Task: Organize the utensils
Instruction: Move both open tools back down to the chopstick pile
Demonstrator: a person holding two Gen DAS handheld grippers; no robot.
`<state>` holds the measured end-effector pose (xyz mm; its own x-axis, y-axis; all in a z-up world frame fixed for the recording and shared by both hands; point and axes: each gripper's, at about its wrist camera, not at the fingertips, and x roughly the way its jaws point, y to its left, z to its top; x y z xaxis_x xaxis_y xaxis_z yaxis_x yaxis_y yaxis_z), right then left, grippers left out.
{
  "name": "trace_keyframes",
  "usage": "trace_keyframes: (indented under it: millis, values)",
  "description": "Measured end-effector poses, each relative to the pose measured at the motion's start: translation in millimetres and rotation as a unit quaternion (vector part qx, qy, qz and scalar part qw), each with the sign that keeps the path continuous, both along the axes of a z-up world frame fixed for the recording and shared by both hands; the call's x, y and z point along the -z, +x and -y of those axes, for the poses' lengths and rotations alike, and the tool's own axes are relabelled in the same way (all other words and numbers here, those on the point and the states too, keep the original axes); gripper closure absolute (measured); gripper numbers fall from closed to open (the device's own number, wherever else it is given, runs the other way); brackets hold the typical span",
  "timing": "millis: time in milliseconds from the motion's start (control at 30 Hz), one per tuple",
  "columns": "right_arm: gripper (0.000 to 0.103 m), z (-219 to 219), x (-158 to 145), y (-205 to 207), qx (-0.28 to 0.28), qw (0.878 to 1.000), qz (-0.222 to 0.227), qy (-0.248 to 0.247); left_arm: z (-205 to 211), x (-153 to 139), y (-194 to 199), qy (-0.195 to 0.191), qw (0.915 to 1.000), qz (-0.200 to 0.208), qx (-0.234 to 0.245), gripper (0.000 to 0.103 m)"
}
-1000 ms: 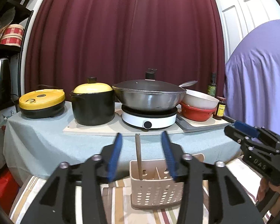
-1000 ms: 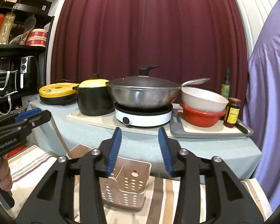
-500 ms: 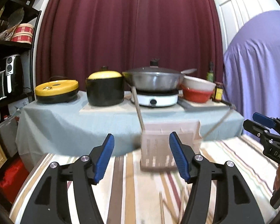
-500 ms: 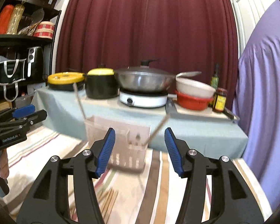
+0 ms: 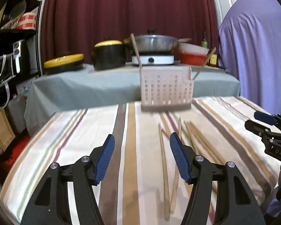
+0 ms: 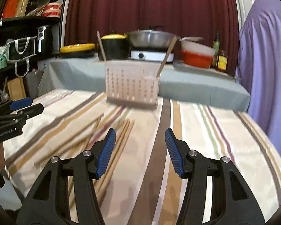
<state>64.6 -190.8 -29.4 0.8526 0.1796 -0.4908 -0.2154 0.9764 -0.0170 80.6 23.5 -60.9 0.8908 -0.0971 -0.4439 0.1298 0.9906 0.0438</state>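
Observation:
A pale perforated utensil basket (image 5: 166, 88) stands at the far edge of the striped tablecloth (image 5: 84, 140), also in the right wrist view (image 6: 131, 86). Two chopsticks lean out of it, one at each end (image 5: 135, 48) (image 6: 167, 56). Several loose wooden chopsticks (image 5: 165, 166) lie on the cloth between the basket and me, also seen in the right wrist view (image 6: 119, 140). My left gripper (image 5: 142, 157) is open and empty above the cloth, left of the chopsticks. My right gripper (image 6: 139, 150) is open and empty, right of them.
Behind the basket stands a grey-covered table (image 5: 84, 86) with a yellow-lidded black pot (image 5: 108, 56), a wok on a white hob (image 5: 153, 43), red and white bowls (image 5: 193, 54) and sauce bottles (image 6: 222, 60). Dark shelves (image 6: 28, 37) stand left. A purple-draped object (image 5: 256, 46) stands right.
Both grippers have pulled back and upward from the basket. The loose chopsticks on the cloth have come into view. Both grippers stay open and now look wider.

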Motion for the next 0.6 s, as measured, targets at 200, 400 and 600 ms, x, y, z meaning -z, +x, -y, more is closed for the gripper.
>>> trace_keyframes:
  millis: [200, 400, 600]
  values:
    - [0.053, -8, 29, -27, -0.017, 0.999, -0.036, -0.003, 0, 21, -16, -0.006, 0.9997, -0.024, -0.006, 0.043]
    - [0.056, -15, 44, -42, -0.035, 0.997, -0.061, -0.015, -1, 33, -29, -0.007, 0.9993, -0.037, -0.009, 0.043]
    - [0.056, -17, 48, -44, -0.041, 0.996, -0.075, -0.017, -1, 34, -32, -0.007, 0.9992, -0.037, -0.010, 0.043]
